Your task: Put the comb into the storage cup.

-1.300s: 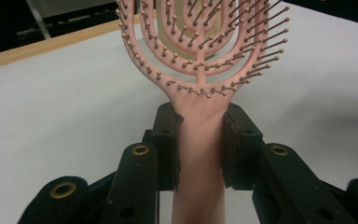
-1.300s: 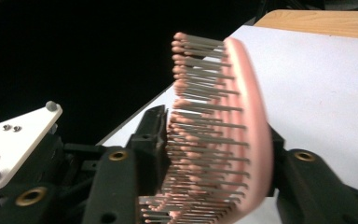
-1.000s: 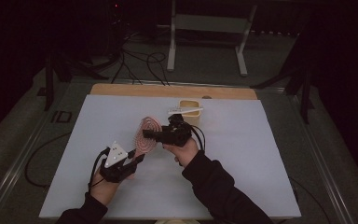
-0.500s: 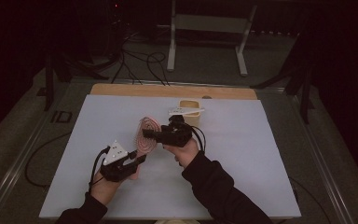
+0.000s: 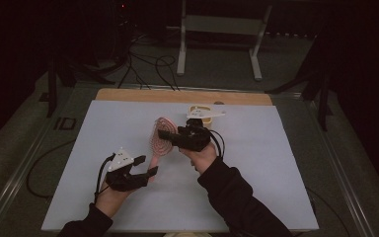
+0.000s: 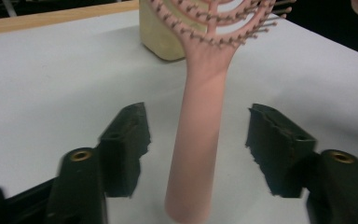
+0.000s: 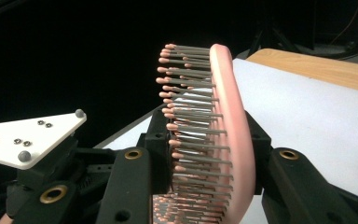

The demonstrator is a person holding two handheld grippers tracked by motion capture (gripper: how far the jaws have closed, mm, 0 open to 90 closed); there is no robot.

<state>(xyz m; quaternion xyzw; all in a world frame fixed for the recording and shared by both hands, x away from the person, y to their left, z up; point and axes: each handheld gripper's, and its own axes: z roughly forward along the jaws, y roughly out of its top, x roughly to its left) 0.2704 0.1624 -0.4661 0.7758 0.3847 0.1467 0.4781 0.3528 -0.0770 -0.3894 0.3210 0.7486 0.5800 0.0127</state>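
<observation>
Pink hairbrush [image 5: 161, 139] — no legible markings

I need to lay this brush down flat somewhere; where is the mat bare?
The mat is bare right of the right tongs out to its right edge, and along the left edge beyond the left tongs. The middle is crowded: the brush, both tongs, and a yellow block behind.

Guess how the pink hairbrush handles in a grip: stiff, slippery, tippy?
Likely stiff: the pink hairbrush keeps a straight handle while the right gripper clamps its head. The smooth round handle, between the open jaws of the left gripper, may slip or twist. The bristles probably flex, softening the hold.
</observation>
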